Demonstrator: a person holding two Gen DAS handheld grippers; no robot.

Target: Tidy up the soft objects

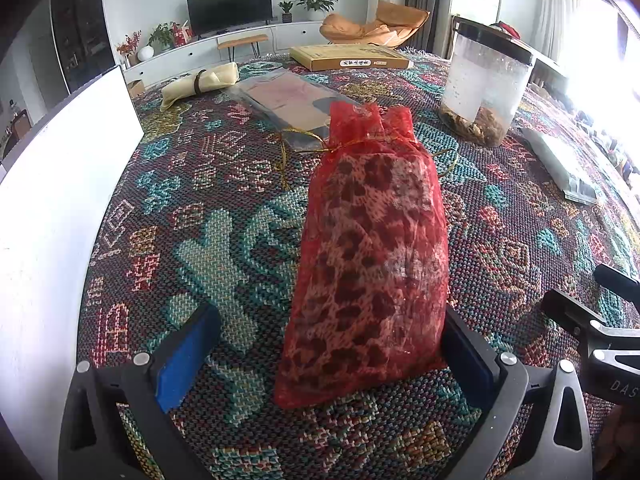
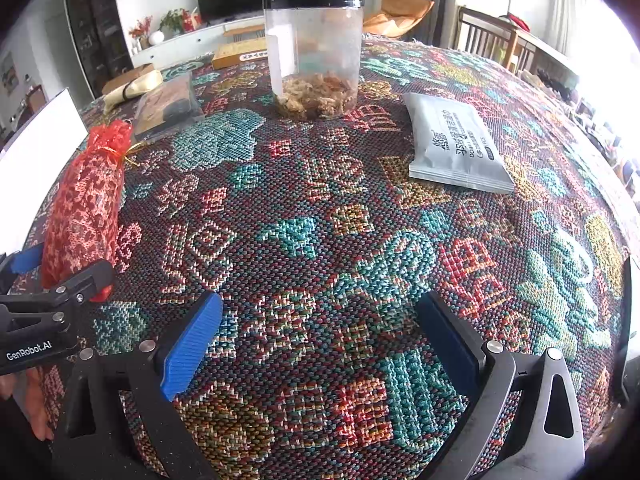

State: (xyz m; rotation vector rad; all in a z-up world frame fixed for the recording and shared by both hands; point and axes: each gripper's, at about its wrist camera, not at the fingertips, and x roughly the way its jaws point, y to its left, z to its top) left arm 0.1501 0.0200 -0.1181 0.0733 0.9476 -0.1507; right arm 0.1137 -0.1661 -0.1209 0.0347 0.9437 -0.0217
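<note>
A red mesh drawstring pouch [image 1: 370, 256] with a leopard-print fill lies on the patterned tablecloth [image 1: 224, 208]. My left gripper [image 1: 330, 354] is open around its near end; the right pad touches the pouch, the left blue pad [image 1: 184, 356] stands apart. The pouch also shows at the left of the right wrist view [image 2: 86, 196], with the left gripper [image 2: 56, 276] at its base. My right gripper [image 2: 320, 344] is open and empty above bare cloth [image 2: 320, 240]. A grey soft packet [image 2: 456, 142] lies ahead of it to the right.
A clear jar with a black lid [image 2: 314, 52] stands at the far middle. A flat clear bag [image 1: 292, 100], a cream rolled cloth [image 1: 200, 82] and a yellow box [image 1: 350, 56] lie beyond the pouch. A white board [image 1: 60, 184] stands at the left edge.
</note>
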